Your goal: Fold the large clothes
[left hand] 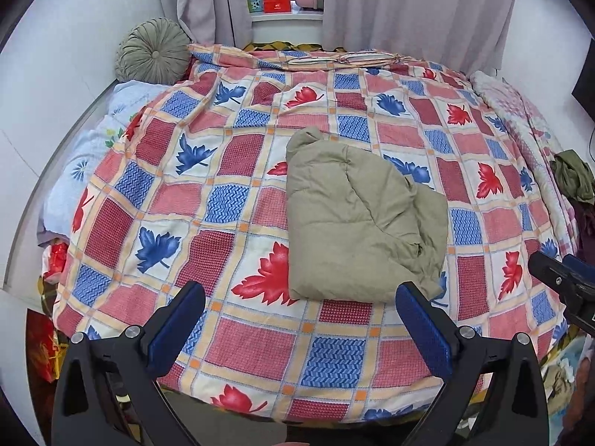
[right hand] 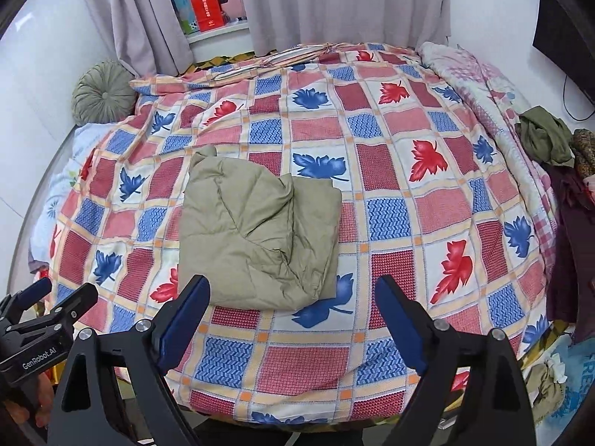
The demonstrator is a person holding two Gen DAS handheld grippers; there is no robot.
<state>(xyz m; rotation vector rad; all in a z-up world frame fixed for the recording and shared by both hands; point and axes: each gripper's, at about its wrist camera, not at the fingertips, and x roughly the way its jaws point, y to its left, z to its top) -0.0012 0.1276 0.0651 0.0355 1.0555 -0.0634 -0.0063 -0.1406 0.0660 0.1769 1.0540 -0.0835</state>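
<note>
- Khaki padded jacket (left hand: 357, 219) lay folded into a compact bundle on a bed, resting on a checked quilt (left hand: 238, 193) printed with red and blue maple leaves.
- Left tool (left hand: 299, 323) hovered above the near edge of the quilt with its blue-padded fingers (left hand: 178, 325) spread wide apart, holding nothing; the bundle sat just beyond and between its fingertips.
- Right tool (right hand: 293, 316) was likewise spread wide and empty, its left finger overlapping the bundle's near corner in the right wrist view; contact could not be told.
- Each tool showed at the edge of the other's view, the two apart from each other.
- Round pleated green cushion (left hand: 154, 52) sat at the far left corner of the bed against a white wall.
- Grey curtains (right hand: 346, 3) hung behind the bed, parted around a red box (right hand: 206, 5) on a sill.
- Dark olive garment (right hand: 544, 139) lay crumpled at the bed's right edge.
</note>
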